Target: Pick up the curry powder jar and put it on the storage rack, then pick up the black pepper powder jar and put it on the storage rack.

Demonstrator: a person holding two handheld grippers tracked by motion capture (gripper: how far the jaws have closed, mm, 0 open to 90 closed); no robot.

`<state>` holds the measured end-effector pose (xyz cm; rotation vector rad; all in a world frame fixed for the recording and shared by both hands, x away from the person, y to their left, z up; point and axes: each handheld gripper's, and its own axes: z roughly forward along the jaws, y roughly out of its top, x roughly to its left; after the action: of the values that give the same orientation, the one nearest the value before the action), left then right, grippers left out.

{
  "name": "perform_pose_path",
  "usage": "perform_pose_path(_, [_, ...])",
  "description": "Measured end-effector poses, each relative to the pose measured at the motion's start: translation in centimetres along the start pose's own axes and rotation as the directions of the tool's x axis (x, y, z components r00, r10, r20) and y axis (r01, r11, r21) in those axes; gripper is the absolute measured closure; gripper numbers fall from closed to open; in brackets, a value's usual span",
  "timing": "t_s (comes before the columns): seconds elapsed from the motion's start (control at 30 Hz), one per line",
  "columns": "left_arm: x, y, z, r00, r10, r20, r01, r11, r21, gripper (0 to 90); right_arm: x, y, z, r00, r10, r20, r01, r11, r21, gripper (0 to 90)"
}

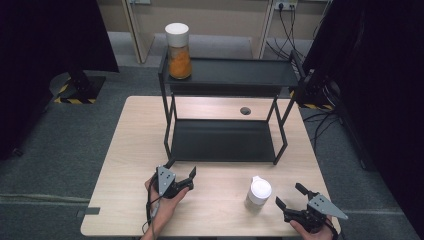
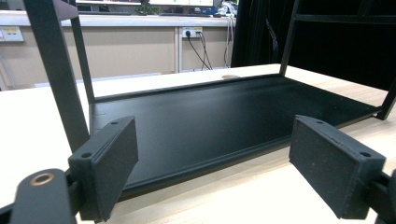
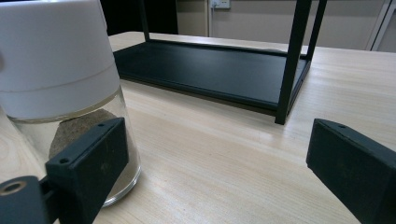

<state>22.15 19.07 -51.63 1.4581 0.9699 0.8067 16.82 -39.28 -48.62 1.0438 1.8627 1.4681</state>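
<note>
I see the jar (image 1: 258, 194) nearest my right hand-held gripper (image 1: 289, 196): a clear glass body under a tall white cap, with a low heap of sandy brown grains at the bottom, as the right gripper view (image 3: 60, 93) shows it. It stands on the worktop (image 1: 125, 165) toward the near right, just left of that gripper and apart from it. In the right gripper view the jar sits just beyond the left-hand jaw, not between the two; whether the pad grazes the glass I cannot quite tell. Both jaws of the right hand-held gripper are spread wide and hold nothing.

My left hand-held gripper (image 1: 181, 169) hovers near the front left corner of the black shelf rack (image 1: 225, 142), its jaws also spread wide with nothing between them. The left gripper view looks straight onto the rack's bare lower tray (image 2: 224, 116), with a front post (image 2: 58, 70) close at its left.

The rack stands at the middle of the worktop, beyond the jar. On its upper shelf (image 1: 240, 72), at the far left corner, stands a second jar (image 1: 178, 50) with a white cap and orange contents. Between the near jar and the rack lies open wood, and the rack's front right post (image 3: 292, 65) rises in the right gripper's view.

The near jar stands upright, its long axis vertical, cap uppermost, with a small spout-like lip on the cap turned toward the rack.
</note>
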Motion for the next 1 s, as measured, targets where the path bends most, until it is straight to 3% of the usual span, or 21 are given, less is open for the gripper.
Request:
perform_pose_path(0.23, [0.1, 0.0, 0.0, 0.9999, -0.014, 0.001, 0.014, 0.9999, 0.0, 15.1, -0.3, -0.1, -0.2, 0.9993, -0.008, -0.038, 0.008, 0.9999, -0.01, 5.6])
perform_pose_path(0.27, [0.1, 0.0, 0.0, 0.9999, -0.014, 0.001, 0.014, 0.9999, 0.0, 15.1, -0.5, -0.1, -0.4, 0.9979, -0.012, -0.064, 0.011, 0.9998, -0.015, 5.6])
perform_pose_path(0.37, [0.1, 0.1, 0.1, 0.9999, -0.015, 0.002, 0.015, 0.9999, 0.003, 15.1, -0.4, 0.0, -0.7, 0.9966, -0.019, -0.08, 0.018, 0.9996, -0.024, 5.6])
perform_pose_path(0.53, [0.2, 0.0, 0.0, 0.9998, -0.02, 0.004, 0.02, 0.9998, -0.003, 15.0, 0.0, 0.5, -0.6, 0.9884, -0.041, -0.146, 0.035, 0.9983, -0.047, 5.5])
perform_pose_path(0.67, [0.2, 0.0, 0.0, 0.9999, -0.012, 0.008, 0.012, 0.9999, 0.001, 15.0, 0.7, 1.4, 0.4, 0.9785, -0.062, -0.197, 0.052, 0.997, -0.057, 5.3])
perform_pose_path(1.0, [0.2, 0.0, 0.0, 0.9999, -0.014, 0.008, 0.014, 0.9999, -0.002, 15.0, 1.9, 2.8, 2.7, 0.9677, -0.094, -0.234, 0.084, 0.995, -0.054, 10.8])
